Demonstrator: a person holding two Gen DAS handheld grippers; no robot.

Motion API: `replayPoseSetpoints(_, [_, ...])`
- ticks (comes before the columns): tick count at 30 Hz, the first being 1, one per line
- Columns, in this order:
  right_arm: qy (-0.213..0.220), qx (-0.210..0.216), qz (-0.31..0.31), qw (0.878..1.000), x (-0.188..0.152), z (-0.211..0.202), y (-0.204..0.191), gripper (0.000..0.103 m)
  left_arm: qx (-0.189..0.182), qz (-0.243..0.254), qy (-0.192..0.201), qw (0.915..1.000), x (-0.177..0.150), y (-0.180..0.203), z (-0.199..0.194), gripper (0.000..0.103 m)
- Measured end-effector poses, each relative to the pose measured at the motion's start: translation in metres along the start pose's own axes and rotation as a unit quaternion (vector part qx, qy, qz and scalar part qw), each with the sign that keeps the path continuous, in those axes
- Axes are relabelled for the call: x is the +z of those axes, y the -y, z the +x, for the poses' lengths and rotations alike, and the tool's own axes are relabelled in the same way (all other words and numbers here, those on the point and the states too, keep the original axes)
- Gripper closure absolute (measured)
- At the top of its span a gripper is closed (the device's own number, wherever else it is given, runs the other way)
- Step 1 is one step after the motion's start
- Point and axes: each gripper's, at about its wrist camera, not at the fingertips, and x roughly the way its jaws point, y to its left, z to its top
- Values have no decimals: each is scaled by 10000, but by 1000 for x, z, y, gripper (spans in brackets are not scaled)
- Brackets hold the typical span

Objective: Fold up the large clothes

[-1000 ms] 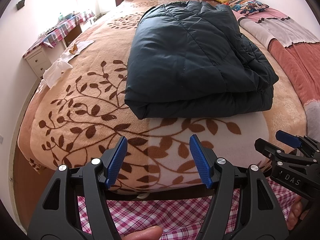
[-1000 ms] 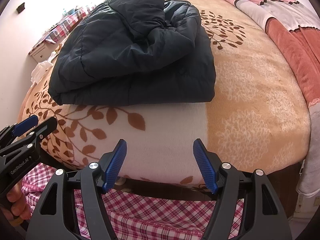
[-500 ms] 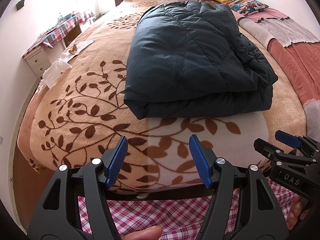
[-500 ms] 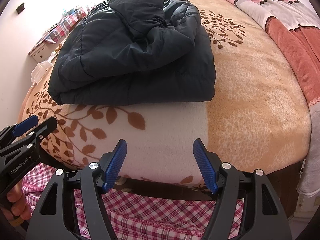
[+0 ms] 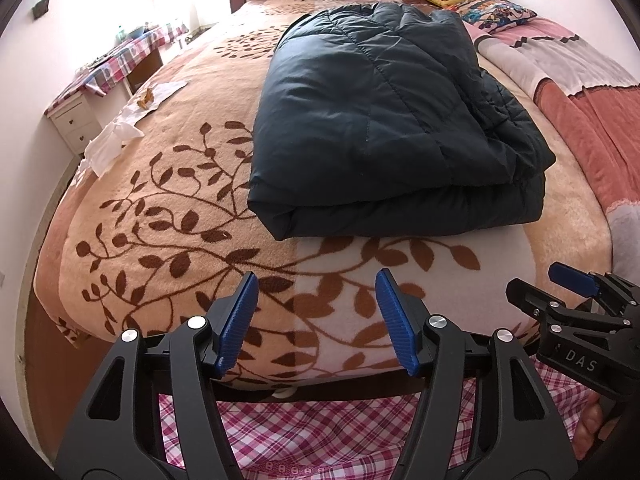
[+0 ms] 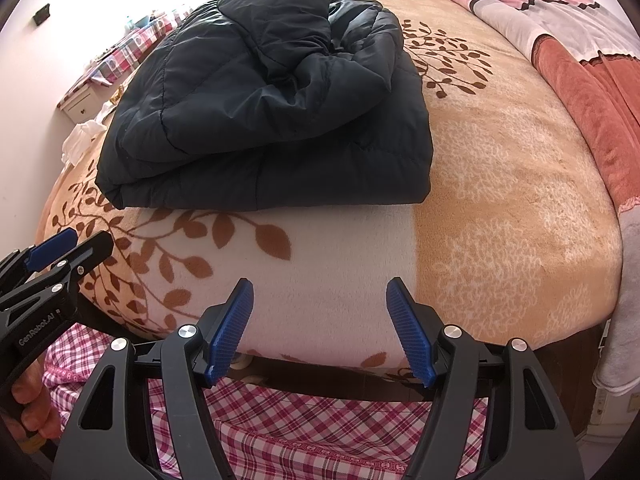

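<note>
A dark navy quilted jacket point(image 5: 384, 128) lies folded into a thick bundle on the bed; it also shows in the right wrist view point(image 6: 272, 120), with a crumpled flap on top. My left gripper point(image 5: 316, 312) is open and empty, held off the foot edge of the bed, well short of the jacket. My right gripper point(image 6: 320, 320) is open and empty at the same edge. Each gripper shows at the side of the other's view: the right one point(image 5: 576, 300) and the left one point(image 6: 60, 256).
The bed carries a beige blanket with brown leaves point(image 5: 168, 200). A pink and red quilt point(image 5: 580, 92) and pillows point(image 5: 492, 8) lie on the right. White cloth point(image 5: 108, 144) lies at the left edge, beside a nightstand point(image 5: 72, 120). Pink plaid fabric point(image 5: 304, 440) is below the grippers.
</note>
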Motion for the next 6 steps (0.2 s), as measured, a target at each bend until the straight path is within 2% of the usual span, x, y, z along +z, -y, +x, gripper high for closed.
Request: replayPoseSetpoints(6, [-9, -1, -1, 10000, -1, 1, -1, 35, -3, -12, -37, 10000, 0, -1, 2, 42])
